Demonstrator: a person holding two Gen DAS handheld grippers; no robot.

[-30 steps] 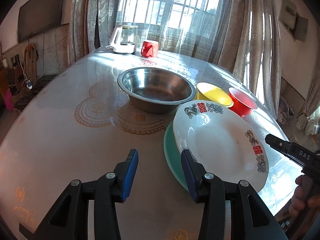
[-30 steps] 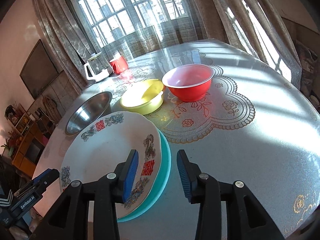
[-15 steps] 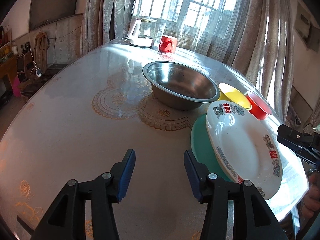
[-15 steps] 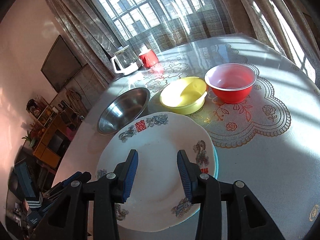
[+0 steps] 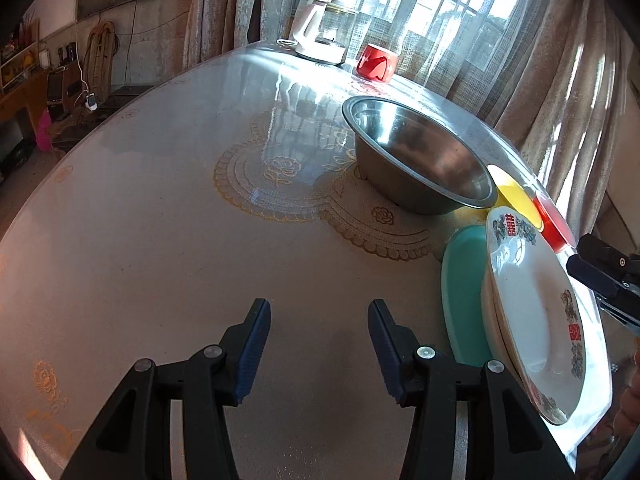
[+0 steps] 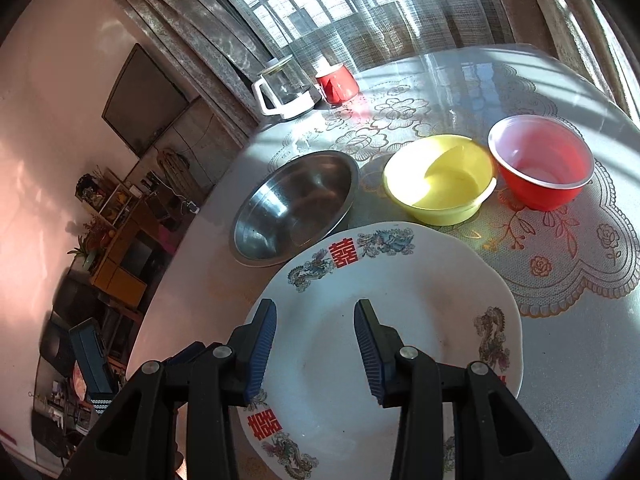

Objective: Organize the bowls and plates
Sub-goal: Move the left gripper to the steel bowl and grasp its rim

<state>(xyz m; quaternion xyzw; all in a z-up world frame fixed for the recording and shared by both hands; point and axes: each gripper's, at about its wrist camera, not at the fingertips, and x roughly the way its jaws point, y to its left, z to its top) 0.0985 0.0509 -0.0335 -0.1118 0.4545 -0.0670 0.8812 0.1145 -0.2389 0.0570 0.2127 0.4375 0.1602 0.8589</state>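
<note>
A white plate with dragon and red-character decoration (image 6: 392, 312) (image 5: 536, 320) lies on a teal plate (image 5: 464, 288) near the table's front edge. Behind stand a steel bowl (image 5: 416, 160) (image 6: 296, 204), a yellow bowl (image 6: 440, 180) (image 5: 516, 196) and a red bowl (image 6: 540, 160) (image 5: 554, 224). My left gripper (image 5: 318, 348) is open and empty over bare tablecloth, left of the plates. My right gripper (image 6: 316, 348) is open and empty, above the white plate; its tip shows in the left wrist view (image 5: 600, 276).
A glass kettle (image 5: 322, 36) (image 6: 284, 92) and a red mug (image 5: 376, 62) (image 6: 336, 82) stand at the table's far edge by the curtained window. The round table (image 5: 160, 240) has a lace-patterned cloth. Shelves and furniture (image 6: 112, 248) stand beyond the left side.
My left gripper has moved left, away from the plates. My right gripper has swung left until it is over the white plate. Both stay open.
</note>
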